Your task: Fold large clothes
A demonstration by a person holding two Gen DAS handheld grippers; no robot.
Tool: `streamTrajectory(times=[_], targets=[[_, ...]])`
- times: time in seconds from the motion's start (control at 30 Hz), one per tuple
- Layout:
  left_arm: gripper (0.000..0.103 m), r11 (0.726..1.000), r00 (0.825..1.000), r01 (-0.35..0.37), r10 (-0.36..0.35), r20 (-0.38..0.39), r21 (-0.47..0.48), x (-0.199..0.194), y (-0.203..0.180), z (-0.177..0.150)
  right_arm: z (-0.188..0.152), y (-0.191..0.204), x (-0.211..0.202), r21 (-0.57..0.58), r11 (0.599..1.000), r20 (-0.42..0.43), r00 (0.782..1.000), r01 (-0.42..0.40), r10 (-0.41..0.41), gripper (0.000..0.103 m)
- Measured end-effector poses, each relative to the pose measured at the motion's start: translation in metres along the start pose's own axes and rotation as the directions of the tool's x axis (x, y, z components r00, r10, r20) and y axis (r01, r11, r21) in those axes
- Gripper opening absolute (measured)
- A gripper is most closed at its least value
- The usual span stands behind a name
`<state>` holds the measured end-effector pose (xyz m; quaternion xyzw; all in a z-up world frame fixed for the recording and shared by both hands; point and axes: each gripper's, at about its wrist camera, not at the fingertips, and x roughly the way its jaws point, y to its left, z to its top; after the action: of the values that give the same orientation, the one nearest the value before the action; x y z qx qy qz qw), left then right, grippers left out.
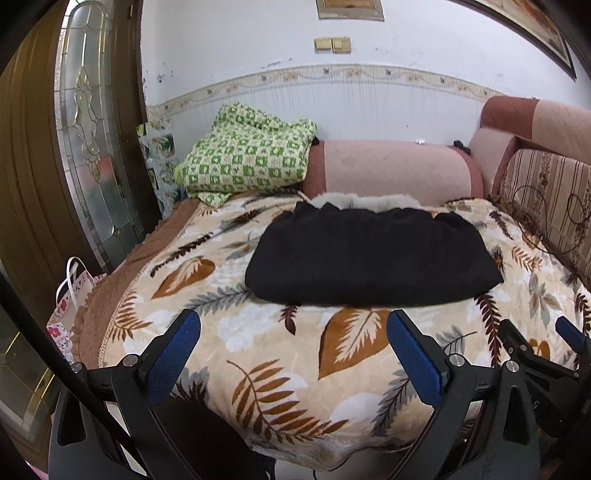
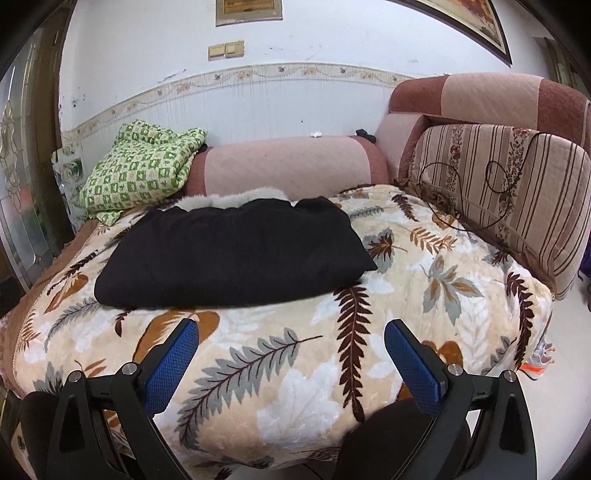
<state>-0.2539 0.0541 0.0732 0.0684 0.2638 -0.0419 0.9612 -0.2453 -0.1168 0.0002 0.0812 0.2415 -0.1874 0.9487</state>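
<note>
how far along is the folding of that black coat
Looks done: the black fur-trimmed coat lies as a compact folded rectangle on the leaf-print fleece blanket. In hand: nothing; left claw and right claw are open, short of it. Left: perhaps the crumpled green checked cloth.

No legible text, label, brand or number appeared in either view. The gift bag point(image 1: 70, 295) beside the bed carried pink flower prints and some small dark marks (possibly lettering, but too blurred to read). The framed piece point(image 1: 349, 9) high on the wall and its counterpart in the right wrist view point(image 2: 249, 11) showed only indistinct patterning. The wall switches point(image 1: 332, 45) bore no visible markings.
</note>
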Motion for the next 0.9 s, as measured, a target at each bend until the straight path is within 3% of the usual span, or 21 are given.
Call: streamTrajectory(times=[0.9], targets=[[0.100,0.999,0.984,0.051,-0.050,-0.171,0.005,0.062,-0.008,-0.026,-0.017,0.001,0.039,-0.039,0.998,-0.077,0.995,0.057,-0.060,0.102]])
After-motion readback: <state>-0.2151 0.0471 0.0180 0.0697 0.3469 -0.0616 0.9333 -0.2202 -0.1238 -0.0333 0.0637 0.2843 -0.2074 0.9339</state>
